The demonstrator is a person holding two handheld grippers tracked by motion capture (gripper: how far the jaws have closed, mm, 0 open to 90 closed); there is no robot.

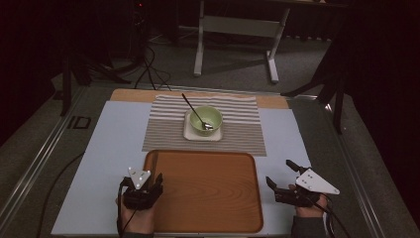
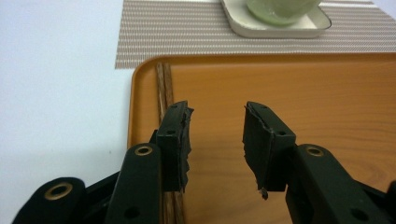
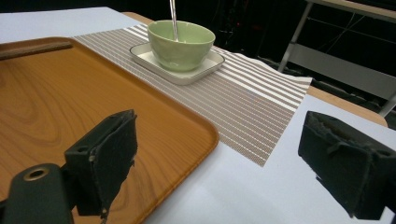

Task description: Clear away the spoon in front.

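A green bowl point(image 1: 206, 120) with a metal spoon point(image 1: 194, 112) in it sits on a white square plate point(image 1: 188, 132), on a striped placemat point(image 1: 242, 124). In front of it lies a wooden tray point(image 1: 208, 191) with dark chopsticks point(image 2: 164, 86) along its left edge. My left gripper point(image 1: 148, 184) hovers open over the tray's left side, its jaws over the chopsticks point(image 1: 153, 163). My right gripper point(image 1: 280, 173) stands wide open just right of the tray point(image 3: 56, 102), facing the bowl point(image 3: 180, 44) and plate point(image 3: 187, 73). Nothing is between either pair of jaws.
A pale blue-white mat point(image 1: 114, 148) covers the table around the tray. A wooden strip point(image 1: 129, 95) runs along the far edge. Beyond it stand a white table frame point(image 1: 237, 29) and dark stands with cables on the floor.
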